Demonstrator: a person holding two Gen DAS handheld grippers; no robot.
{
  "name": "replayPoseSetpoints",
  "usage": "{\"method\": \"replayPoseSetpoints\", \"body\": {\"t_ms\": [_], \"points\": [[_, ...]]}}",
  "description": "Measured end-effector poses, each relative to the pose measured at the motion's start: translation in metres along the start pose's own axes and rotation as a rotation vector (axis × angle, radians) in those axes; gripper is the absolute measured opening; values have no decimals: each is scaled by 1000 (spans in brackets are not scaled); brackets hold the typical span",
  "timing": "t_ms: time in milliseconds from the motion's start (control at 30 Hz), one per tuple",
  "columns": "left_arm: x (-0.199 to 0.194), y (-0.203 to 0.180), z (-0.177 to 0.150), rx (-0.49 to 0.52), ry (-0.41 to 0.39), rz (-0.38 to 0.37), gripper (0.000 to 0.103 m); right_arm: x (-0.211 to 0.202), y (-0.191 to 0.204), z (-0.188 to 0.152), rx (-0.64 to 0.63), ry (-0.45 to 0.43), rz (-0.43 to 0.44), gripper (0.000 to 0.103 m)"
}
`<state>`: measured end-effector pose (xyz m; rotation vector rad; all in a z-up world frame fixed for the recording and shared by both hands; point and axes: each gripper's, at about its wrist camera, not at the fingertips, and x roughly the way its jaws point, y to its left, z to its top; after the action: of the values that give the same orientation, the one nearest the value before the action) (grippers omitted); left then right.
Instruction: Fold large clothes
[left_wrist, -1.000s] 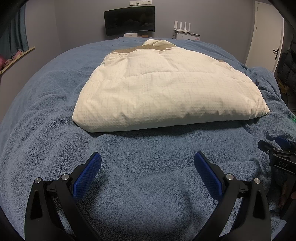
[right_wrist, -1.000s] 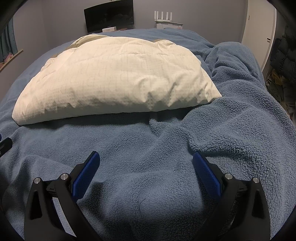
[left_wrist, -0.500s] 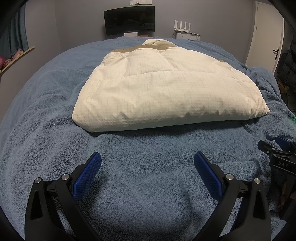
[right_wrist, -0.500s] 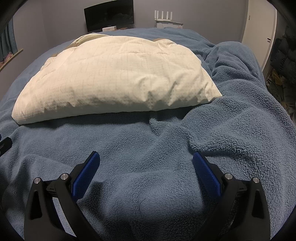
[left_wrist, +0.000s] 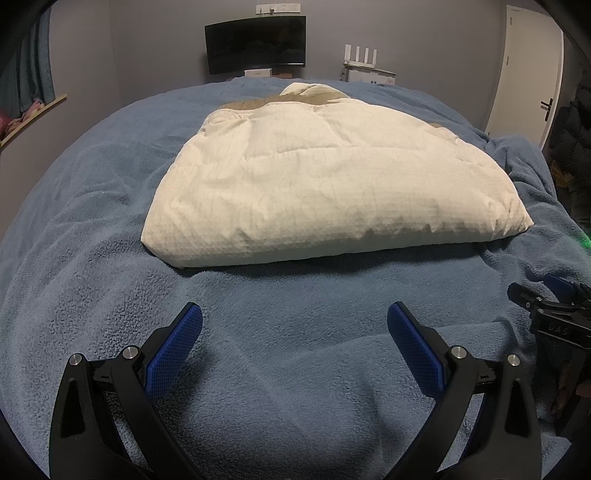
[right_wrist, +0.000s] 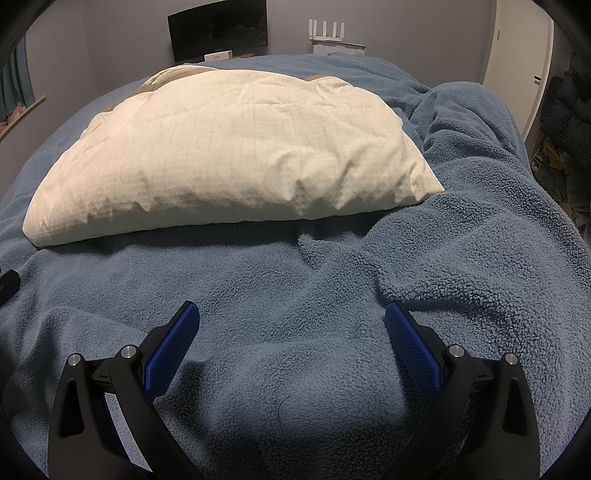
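A cream puffy quilted jacket (left_wrist: 332, 184) lies folded into a thick rectangle in the middle of the bed, with tan lining showing at its far edge. It also shows in the right wrist view (right_wrist: 236, 147). My left gripper (left_wrist: 295, 325) is open and empty, low over the blue fleece blanket (left_wrist: 92, 229), short of the jacket's near edge. My right gripper (right_wrist: 288, 325) is open and empty, also short of the near edge, toward the jacket's right corner. The right gripper shows at the right edge of the left wrist view (left_wrist: 554, 310).
The fleece blanket is bunched into folds at the right (right_wrist: 480, 155). A dark monitor (left_wrist: 256, 42) and a white router (left_wrist: 360, 61) stand beyond the bed's far end. A white door (left_wrist: 532, 70) and dark clothes (left_wrist: 576, 122) are at the right.
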<state>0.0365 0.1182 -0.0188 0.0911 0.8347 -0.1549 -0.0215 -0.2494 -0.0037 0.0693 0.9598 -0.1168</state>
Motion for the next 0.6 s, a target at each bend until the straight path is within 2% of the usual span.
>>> {"method": "replayPoseSetpoints", "body": {"t_ms": [600], "points": [[5, 9, 2, -20, 37, -12, 96, 1, 0, -1, -4, 8, -2, 96]]}}
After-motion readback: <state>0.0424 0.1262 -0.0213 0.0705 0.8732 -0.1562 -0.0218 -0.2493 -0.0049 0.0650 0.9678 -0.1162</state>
